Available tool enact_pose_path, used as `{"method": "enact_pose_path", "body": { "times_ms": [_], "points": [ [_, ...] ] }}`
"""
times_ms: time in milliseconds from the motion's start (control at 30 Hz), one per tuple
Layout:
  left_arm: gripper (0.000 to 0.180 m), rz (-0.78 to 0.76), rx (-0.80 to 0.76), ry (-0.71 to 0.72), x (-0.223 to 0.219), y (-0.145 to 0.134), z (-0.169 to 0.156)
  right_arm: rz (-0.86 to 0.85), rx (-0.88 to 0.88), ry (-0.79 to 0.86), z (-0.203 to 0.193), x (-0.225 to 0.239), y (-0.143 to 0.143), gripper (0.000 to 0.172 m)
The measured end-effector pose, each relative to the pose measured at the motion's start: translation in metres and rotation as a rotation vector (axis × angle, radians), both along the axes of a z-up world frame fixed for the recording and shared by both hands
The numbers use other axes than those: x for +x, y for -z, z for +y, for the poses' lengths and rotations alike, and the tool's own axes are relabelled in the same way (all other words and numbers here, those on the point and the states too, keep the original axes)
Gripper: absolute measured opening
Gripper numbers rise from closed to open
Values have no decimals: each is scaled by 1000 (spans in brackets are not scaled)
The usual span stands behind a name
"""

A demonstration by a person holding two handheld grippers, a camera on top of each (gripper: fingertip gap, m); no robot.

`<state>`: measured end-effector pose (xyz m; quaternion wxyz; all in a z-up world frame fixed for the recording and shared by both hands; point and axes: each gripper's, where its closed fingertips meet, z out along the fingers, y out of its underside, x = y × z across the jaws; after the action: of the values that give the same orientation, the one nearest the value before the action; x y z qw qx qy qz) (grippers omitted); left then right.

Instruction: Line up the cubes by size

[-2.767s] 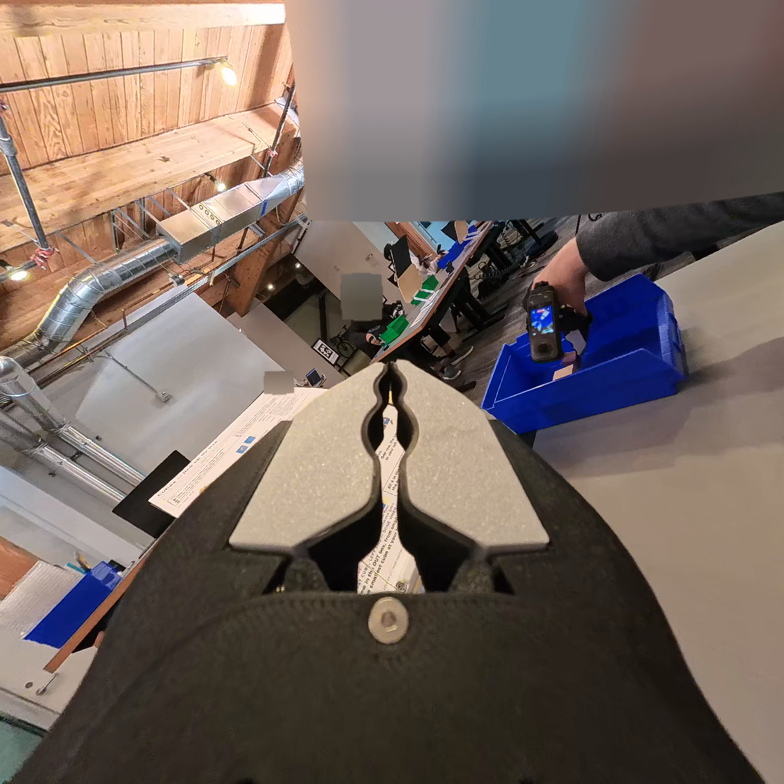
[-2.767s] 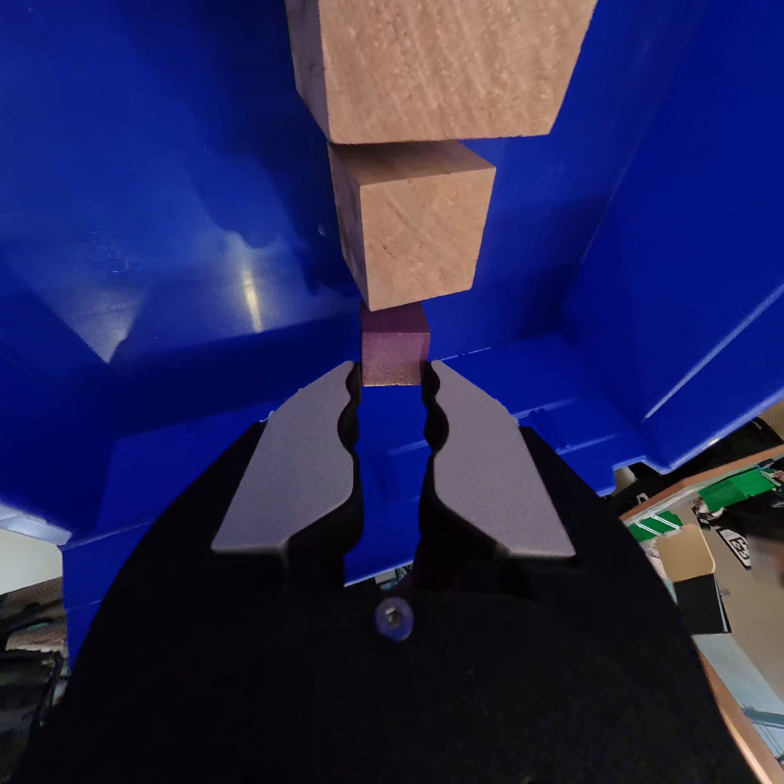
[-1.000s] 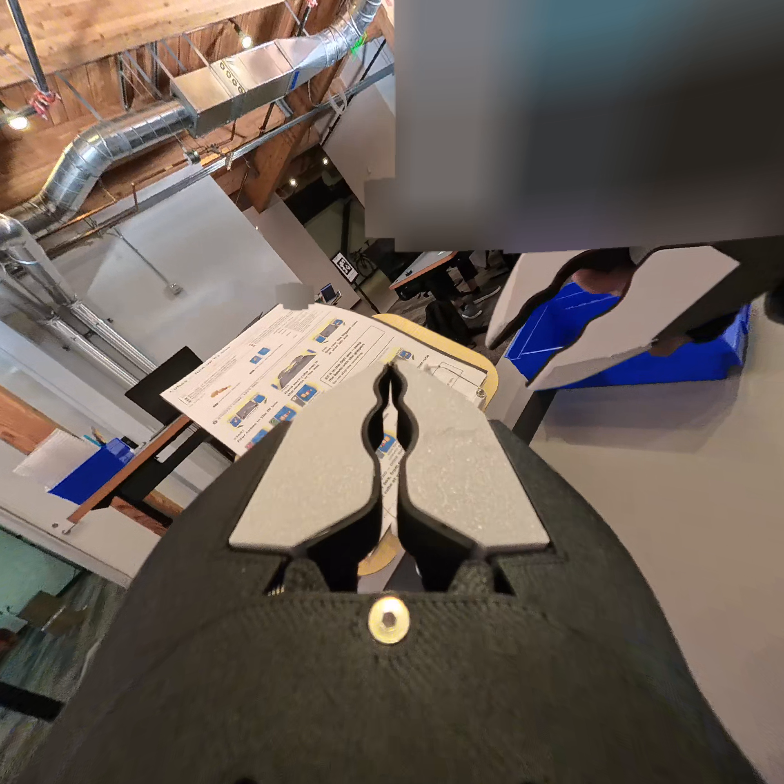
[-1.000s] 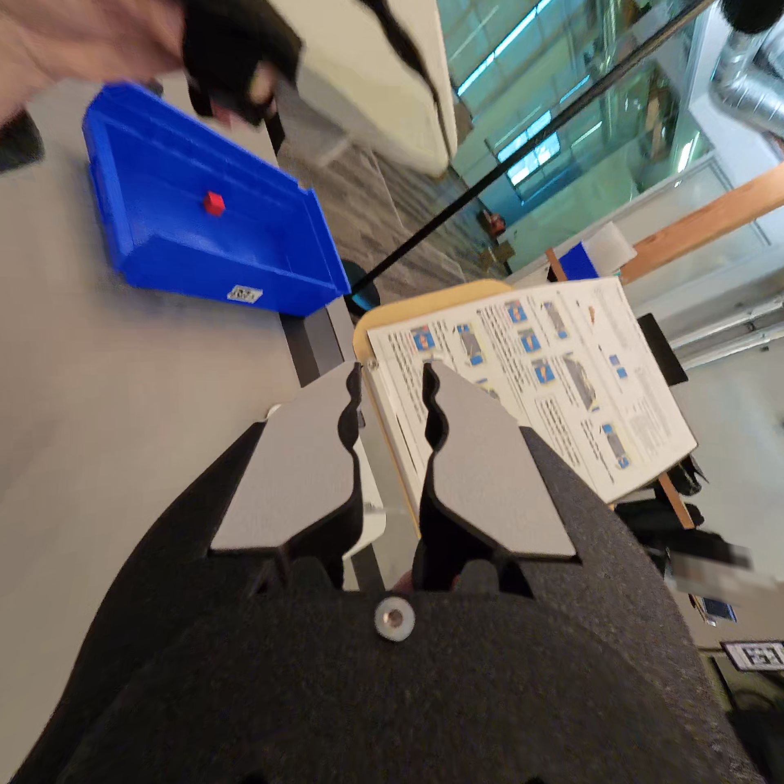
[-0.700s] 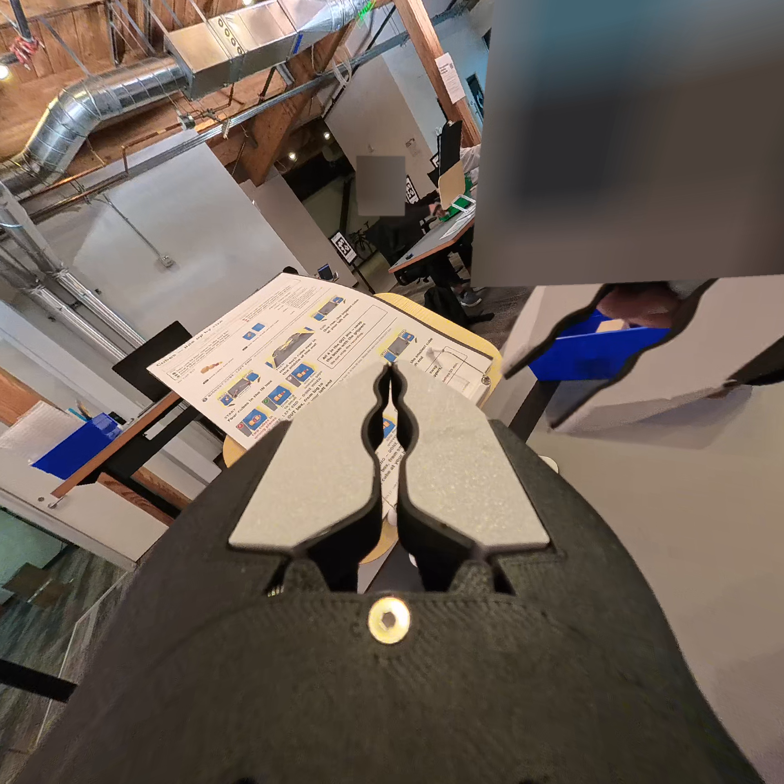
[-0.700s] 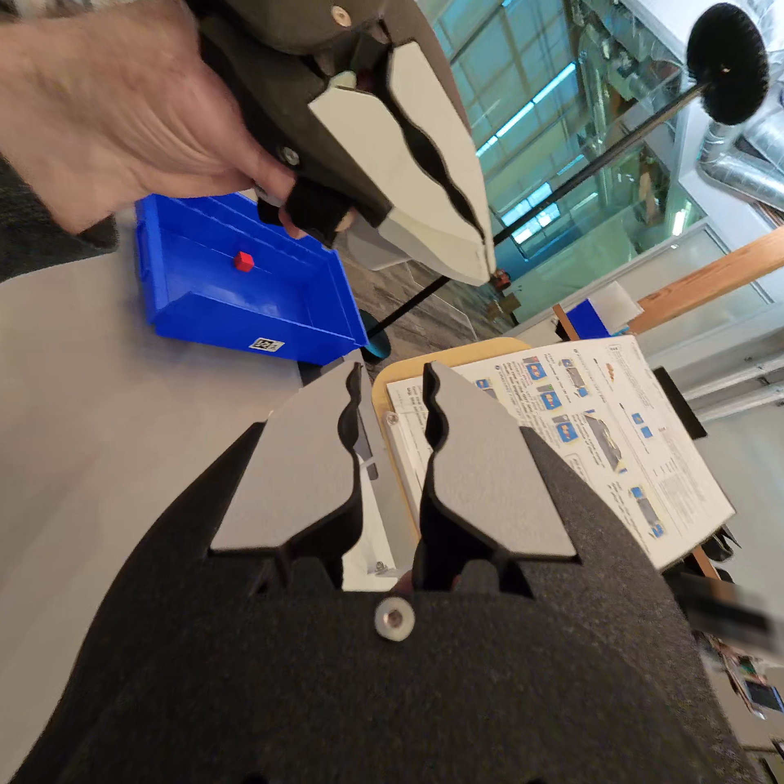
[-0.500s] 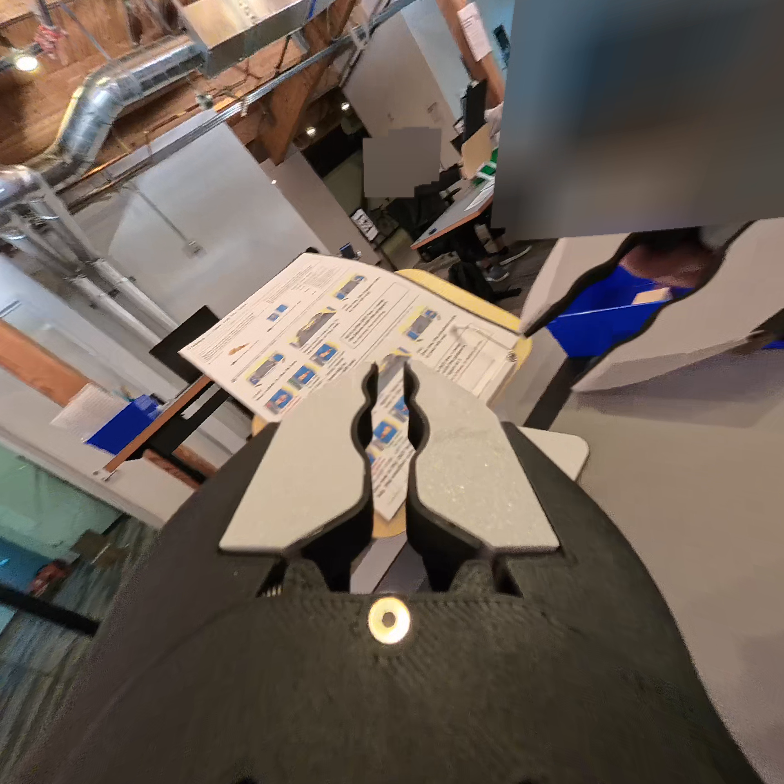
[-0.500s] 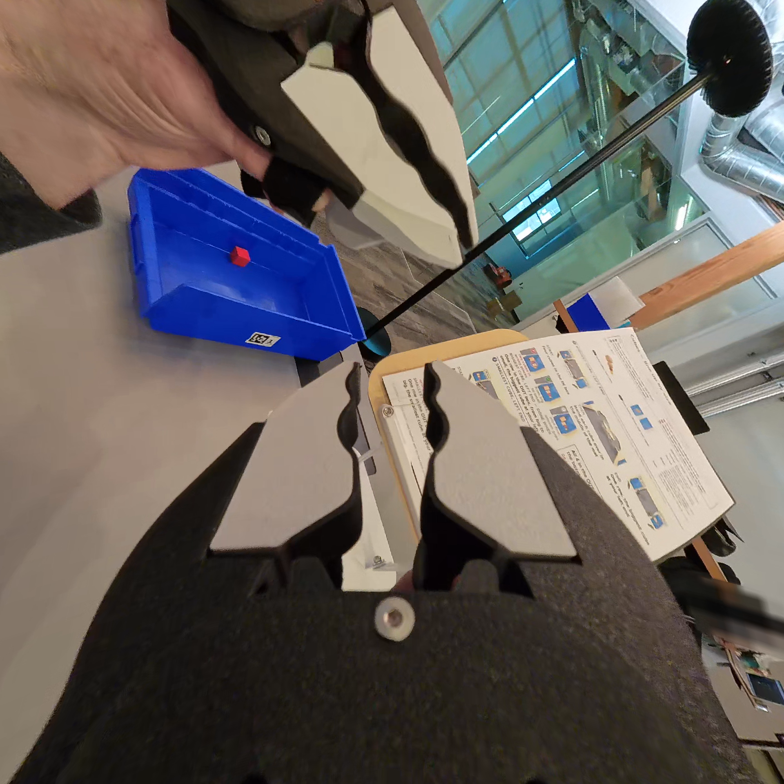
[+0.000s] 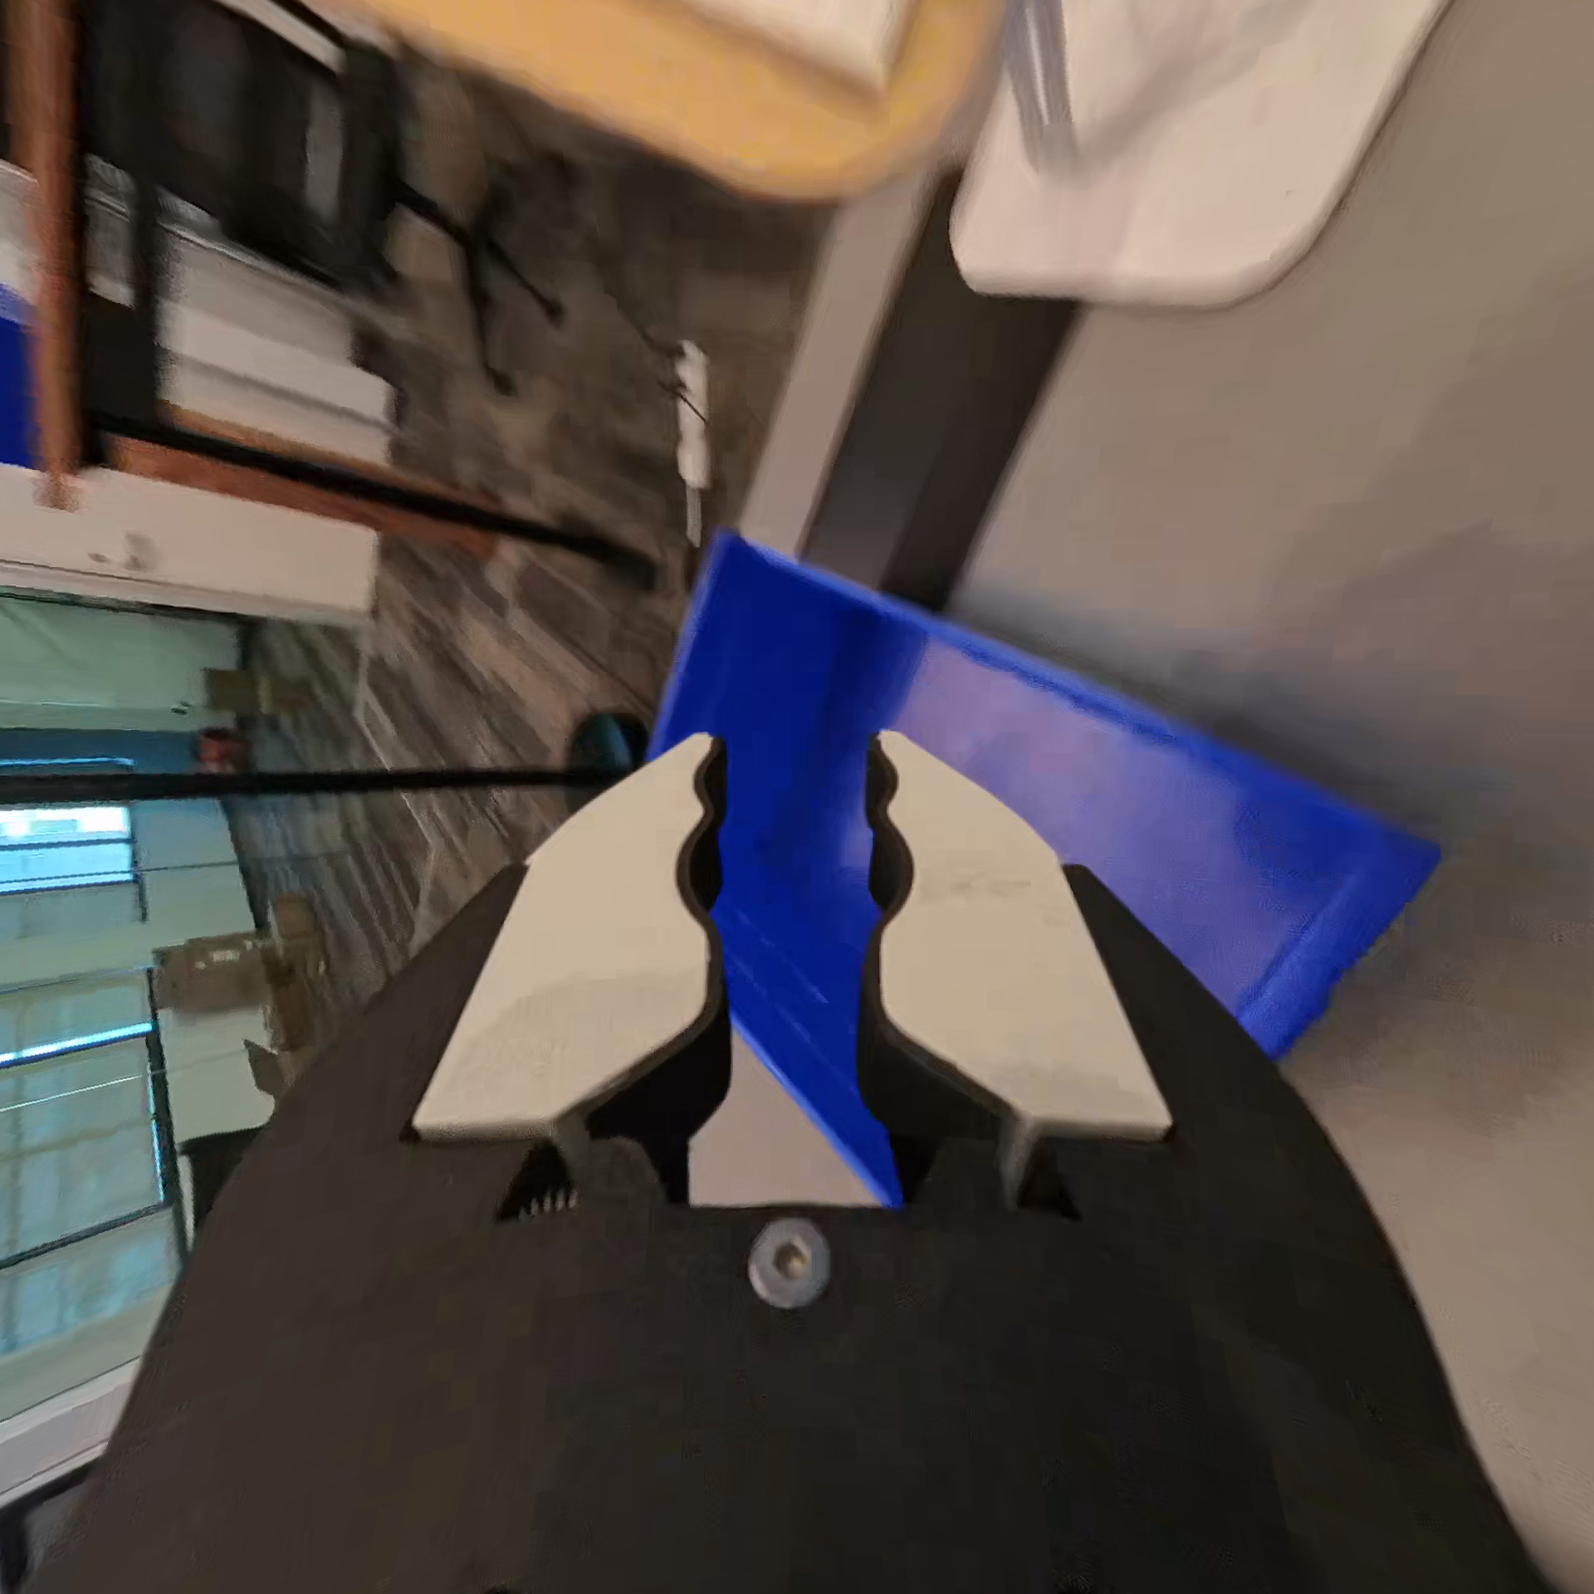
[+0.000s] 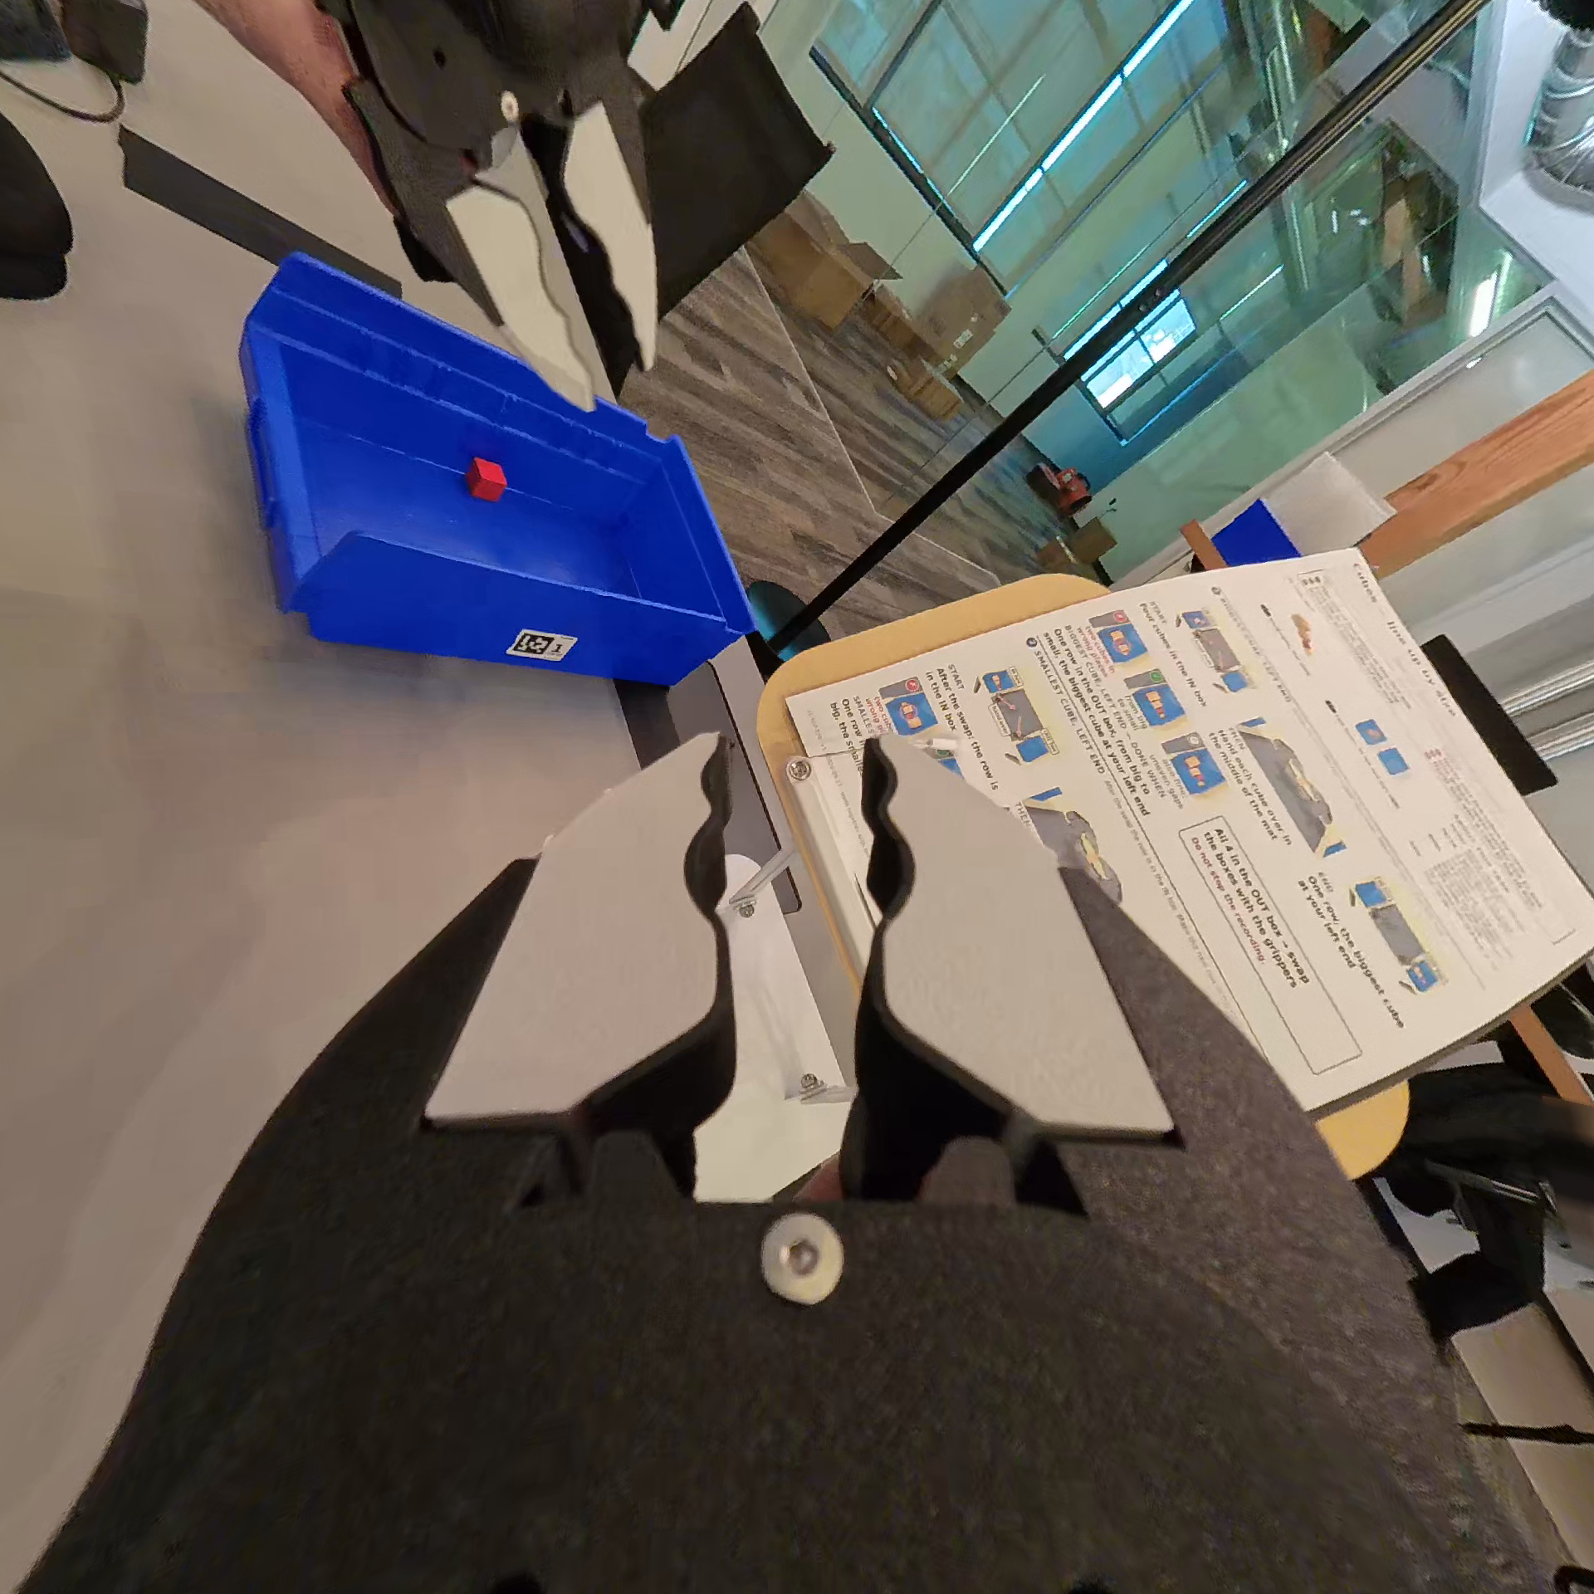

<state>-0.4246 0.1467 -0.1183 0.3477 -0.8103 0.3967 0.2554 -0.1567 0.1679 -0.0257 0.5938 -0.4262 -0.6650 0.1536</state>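
In the right wrist view a small red cube (image 10: 486, 477) lies inside a blue bin (image 10: 431, 617) on the grey table (image 10: 172, 819). My left gripper (image 10: 608, 371) hangs over the far side of that bin, jaws apart and empty. In its own blurred view the left gripper (image 9: 789, 750) is open with nothing between the fingers, and the blue bin (image 9: 1078, 776) lies just ahead. My right gripper (image 10: 789, 750) is open and empty above the table edge, well to the right of the bin. No other cubes are in view.
A printed instruction sheet (image 10: 1208, 776) on a tan board stands beyond the table edge to the right. A dark gap (image 10: 690, 716) separates table and board. The floor (image 10: 819, 431) and glass walls lie behind. A white rounded plate (image 9: 1164, 172) sits at the table's far edge. The gap from one gripper's tips to the other's is roughly 30 cm. From the left gripper's tips to the white rounded plate (image 9: 1164, 172) is close to 30 cm.
My left gripper has gone from shut to open and swung down over the bin with the red cube. My right gripper, earlier in a bin by wooden cubes and a purple one, has come out empty and stays open.
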Motion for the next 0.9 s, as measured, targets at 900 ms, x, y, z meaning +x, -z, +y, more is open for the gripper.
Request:
{"method": "enact_pose_path", "body": {
  "times_ms": [900],
  "points": [
    [42, 429, -862, -201, -166, 187, -20, -43, 22, -36, 2, -6, 12, 29]
  ]
}}
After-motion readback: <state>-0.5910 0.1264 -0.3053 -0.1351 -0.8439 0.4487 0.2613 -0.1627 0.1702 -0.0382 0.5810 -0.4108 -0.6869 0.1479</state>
